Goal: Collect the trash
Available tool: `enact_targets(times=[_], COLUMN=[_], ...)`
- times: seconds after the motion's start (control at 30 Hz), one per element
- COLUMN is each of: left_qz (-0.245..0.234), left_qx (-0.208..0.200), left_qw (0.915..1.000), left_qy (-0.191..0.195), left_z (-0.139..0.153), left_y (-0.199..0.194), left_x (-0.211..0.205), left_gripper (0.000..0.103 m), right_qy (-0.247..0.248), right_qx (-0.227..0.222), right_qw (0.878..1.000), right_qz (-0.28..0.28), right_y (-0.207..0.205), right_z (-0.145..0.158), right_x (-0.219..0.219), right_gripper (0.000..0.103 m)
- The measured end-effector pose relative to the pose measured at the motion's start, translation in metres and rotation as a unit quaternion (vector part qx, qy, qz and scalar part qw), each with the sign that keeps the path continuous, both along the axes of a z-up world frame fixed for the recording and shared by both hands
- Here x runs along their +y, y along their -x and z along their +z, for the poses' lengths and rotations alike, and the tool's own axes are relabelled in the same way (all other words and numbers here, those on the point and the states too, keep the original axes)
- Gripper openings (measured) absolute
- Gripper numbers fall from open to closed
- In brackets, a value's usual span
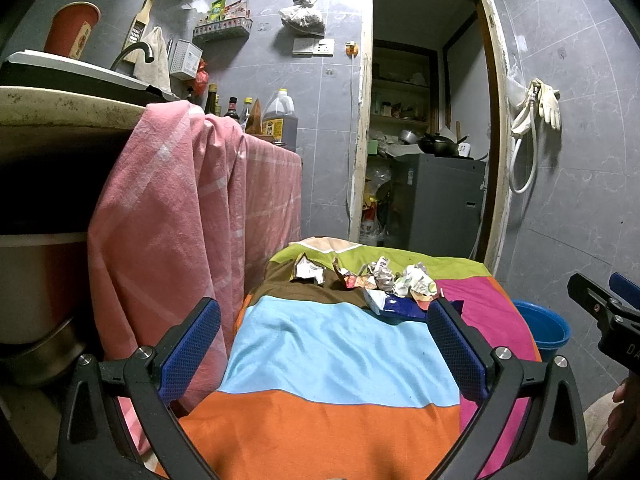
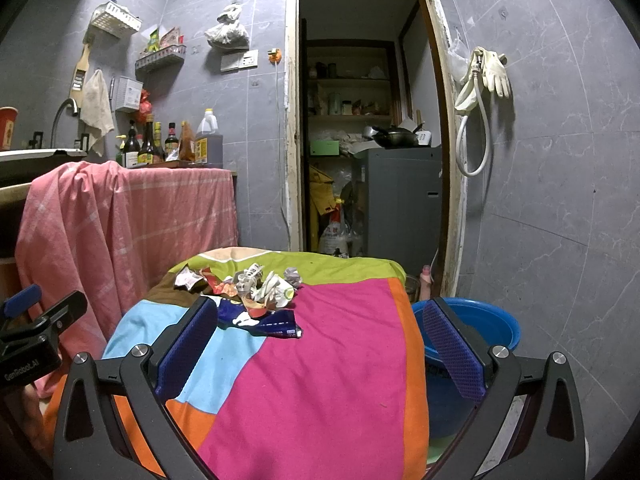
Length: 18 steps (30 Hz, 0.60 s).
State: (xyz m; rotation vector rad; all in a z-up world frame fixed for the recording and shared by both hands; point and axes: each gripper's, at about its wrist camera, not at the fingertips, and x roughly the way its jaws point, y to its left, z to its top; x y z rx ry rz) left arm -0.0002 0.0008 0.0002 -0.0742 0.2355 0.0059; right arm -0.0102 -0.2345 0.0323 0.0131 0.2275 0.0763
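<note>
Both grippers hang above a table draped in a colour-block cloth [image 1: 340, 356] of orange, light blue, brown, green and magenta panels. The left gripper [image 1: 324, 340] fills the lower part of the left wrist view with its jaws spread wide and nothing between the blue pads [image 1: 192, 348]. The right gripper [image 2: 320, 344] sits likewise in the lower part of the right wrist view, jaws wide apart and empty; it also shows at the right edge of the left wrist view.

The trash lies in a loose cluster at the far end of the cloth, in the middle of both frames. It includes a crumpled white wrapper [image 1: 307, 271] at the left of the cluster, a red and orange wrapper [image 1: 352, 278] just beside it, crumpled paper balls [image 1: 416, 280] to the right, and a flattened dark blue packet [image 2: 260, 320] nearest the cameras, touching the papers behind it. Neither gripper touches any of it.

A blue plastic basin [image 2: 480, 328] stands on the floor beside the table, at the lower right of the right wrist view. To the left, a pink checked cloth [image 1: 172, 208] hangs over a counter holding sauce bottles [image 2: 148, 144] and a large oil jug [image 2: 208, 136]. Rubber gloves [image 2: 494, 72] hang on the grey tiled wall right of an open doorway [image 2: 360, 120].
</note>
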Motion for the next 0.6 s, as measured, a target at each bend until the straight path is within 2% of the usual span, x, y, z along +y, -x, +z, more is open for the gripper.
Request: enact_targets(times=[0.33,0.43,0.6], left_qz=[0.001,0.001,0.000], left_qx=[-0.001,0.000,0.000], left_qw=[1.0000,1.0000,1.0000], left_qy=[0.000,0.000,-0.006], left_z=[0.000,-0.009,0.003], left_y=[0.000,-0.006,-0.029], left_x=[0.001,0.007,0.008], left_gripper=[0.101,0.101,0.101], right_qy=[0.000,-0.001,0.000], right_qx=[0.000,-0.002,-0.014], right_qw=[1.000,1.000,1.000], right_qz=[0.001,0.002,0.007], right_y=[-0.002,-0.002,-0.010], right_z=[0.000,0.001,0.003], right_x=[-0.001,-0.002,0.005], right_gripper=[0.103,0.103,0.103])
